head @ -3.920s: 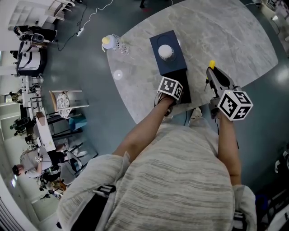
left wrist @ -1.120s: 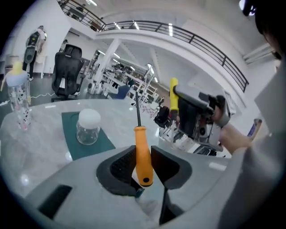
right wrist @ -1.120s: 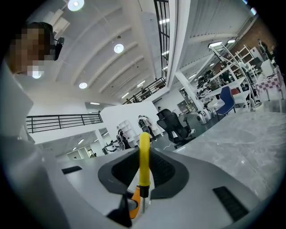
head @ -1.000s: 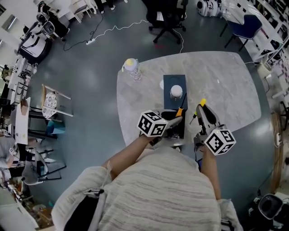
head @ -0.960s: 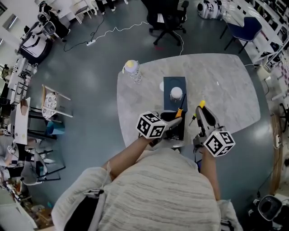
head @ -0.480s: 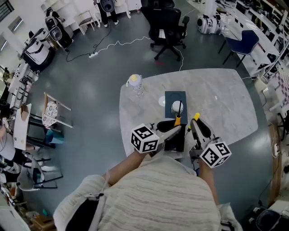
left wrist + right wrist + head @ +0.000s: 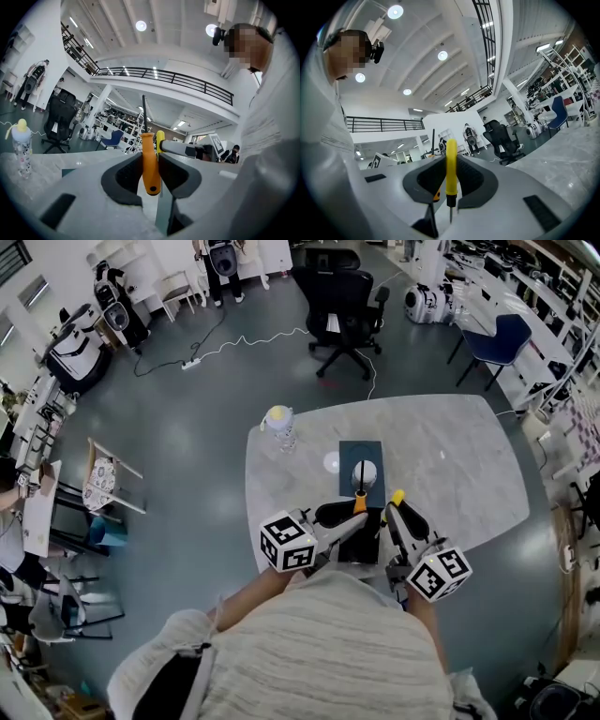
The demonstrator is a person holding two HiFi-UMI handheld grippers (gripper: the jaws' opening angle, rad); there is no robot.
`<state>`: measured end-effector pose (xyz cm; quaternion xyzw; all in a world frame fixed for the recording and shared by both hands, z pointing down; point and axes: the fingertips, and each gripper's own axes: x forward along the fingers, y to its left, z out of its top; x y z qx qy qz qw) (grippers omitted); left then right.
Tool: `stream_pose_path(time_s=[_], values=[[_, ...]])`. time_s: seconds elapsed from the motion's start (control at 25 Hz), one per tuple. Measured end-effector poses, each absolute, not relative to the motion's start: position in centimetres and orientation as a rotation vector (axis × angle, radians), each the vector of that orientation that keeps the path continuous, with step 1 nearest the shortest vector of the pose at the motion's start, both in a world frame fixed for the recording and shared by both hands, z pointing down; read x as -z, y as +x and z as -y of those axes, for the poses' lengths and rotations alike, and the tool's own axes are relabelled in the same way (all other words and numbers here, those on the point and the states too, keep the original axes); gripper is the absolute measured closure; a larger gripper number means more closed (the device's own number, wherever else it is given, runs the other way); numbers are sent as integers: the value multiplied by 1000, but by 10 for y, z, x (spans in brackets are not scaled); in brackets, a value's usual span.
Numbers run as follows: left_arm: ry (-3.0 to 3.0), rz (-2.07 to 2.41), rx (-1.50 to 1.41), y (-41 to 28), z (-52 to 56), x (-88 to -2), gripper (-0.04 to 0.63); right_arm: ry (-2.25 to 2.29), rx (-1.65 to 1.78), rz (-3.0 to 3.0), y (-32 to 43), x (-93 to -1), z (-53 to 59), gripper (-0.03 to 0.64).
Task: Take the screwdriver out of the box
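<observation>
While the left gripper (image 7: 350,515) clamps the orange screwdriver (image 7: 149,161) shaft-up, the right gripper (image 7: 396,512) clamps the yellow screwdriver (image 7: 451,164) tip-down; both upright.

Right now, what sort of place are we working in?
Probably an open lab or workshop hall: a marble-look table on a grey floor, office chairs and a trailing power cable, cluttered benches around, and a railed mezzanine overhead.
</observation>
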<state>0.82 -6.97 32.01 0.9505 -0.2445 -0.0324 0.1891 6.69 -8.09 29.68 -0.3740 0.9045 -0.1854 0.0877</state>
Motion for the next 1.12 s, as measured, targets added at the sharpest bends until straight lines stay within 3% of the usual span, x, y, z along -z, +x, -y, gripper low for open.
stream_pose_path(time_s=[1.12], values=[[2674,654,126,11,62,-319,479,-1126,507,-2773,64,-306,73,549]])
